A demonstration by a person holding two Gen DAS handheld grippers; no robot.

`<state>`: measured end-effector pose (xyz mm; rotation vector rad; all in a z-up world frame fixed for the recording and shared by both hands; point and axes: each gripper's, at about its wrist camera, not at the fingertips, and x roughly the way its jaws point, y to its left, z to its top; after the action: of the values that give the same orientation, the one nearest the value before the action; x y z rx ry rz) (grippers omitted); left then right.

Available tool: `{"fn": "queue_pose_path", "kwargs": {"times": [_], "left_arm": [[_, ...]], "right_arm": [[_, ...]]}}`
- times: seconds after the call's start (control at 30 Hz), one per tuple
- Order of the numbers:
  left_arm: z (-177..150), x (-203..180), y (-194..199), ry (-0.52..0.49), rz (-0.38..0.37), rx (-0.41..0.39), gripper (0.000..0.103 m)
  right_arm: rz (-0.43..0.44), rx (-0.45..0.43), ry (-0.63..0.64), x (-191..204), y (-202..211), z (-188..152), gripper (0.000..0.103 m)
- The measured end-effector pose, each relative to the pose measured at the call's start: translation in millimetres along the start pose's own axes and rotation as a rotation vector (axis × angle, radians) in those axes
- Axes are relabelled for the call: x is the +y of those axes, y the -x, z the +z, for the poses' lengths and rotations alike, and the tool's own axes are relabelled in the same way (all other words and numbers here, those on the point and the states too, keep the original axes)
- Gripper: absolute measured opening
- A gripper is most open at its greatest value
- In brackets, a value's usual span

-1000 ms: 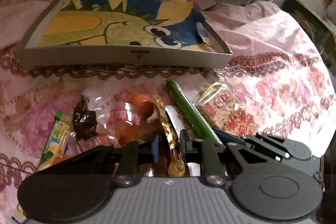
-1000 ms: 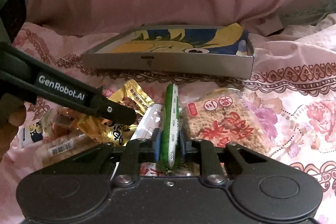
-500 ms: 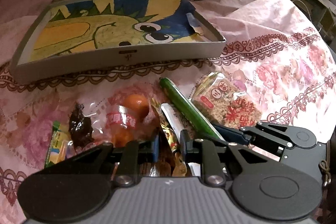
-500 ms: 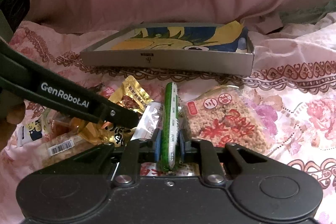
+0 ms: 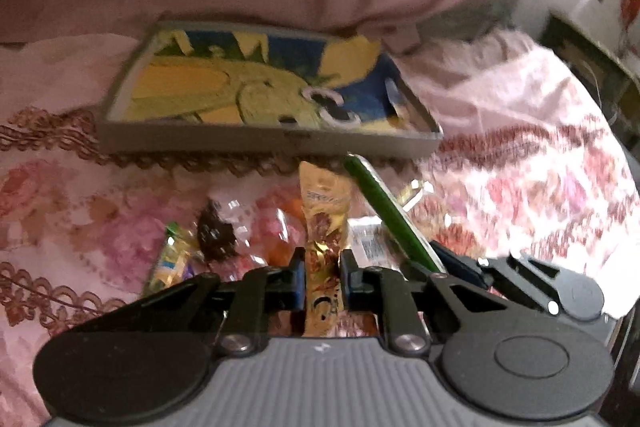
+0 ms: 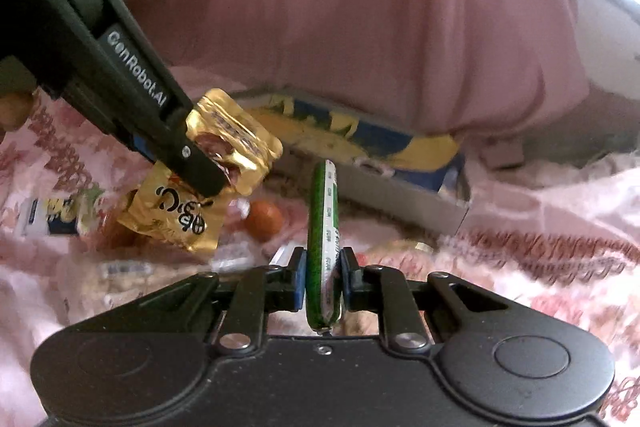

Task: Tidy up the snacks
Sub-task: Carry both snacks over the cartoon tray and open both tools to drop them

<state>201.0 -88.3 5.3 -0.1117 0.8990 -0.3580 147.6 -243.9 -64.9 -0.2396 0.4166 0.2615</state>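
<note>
Tray (image 5: 264, 141) on the bed (image 5: 520, 155), behind the snack pile (image 5: 224, 239). Foil packet (image 5: 324, 227) in the left hand-held gripper (image 5: 322, 277), above the pile. Sausage stick (image 6: 323, 239) in the right hand-held gripper (image 6: 322, 277), right of the packet, before the tray.

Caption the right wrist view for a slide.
Right gripper clamps a green stick; left gripper lifts a gold packet.

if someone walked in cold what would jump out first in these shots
First, each gripper is clamped on a snack: the left gripper holds a crinkly gold packet and the right gripper a green stick, both in front of the tray. Next comes that shallow grey tray on the pink flowered bedspread, lined with a yellow and blue cartoon picture. More wrapped snacks lie scattered between the tray and the grippers.
</note>
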Motion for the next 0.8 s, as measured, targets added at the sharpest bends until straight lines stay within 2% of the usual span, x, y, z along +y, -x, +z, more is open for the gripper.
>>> {"fn": "queue_pose_path", "kwargs": {"times": [0.23,0.53,0.67,0.8], "left_arm": [[37.5,6.4,3.0,0.079,-0.001,-0.131,0.018],[105.4,6.7,-33.5,0.131,0.015,-0.242,0.018],[124.3,8.7,-63.5,0.173,-0.001,-0.252,0.018],[130.5,13.6,-95.9,0.215,-0.030,-0.243,0.018]], "right_arm": [[-0.045,-0.105,-0.102,-29.8,-9.1,18.6,0.018],[-0.064,-0.198,-0.221,-75.3,-66.3,52.2,0.019],[-0.057,-0.194,-0.268,-97.6,-94.4,57.7,0.019],[-0.042,-0.128,-0.301,-107.3,-120.7,57.1,0.019]]}}
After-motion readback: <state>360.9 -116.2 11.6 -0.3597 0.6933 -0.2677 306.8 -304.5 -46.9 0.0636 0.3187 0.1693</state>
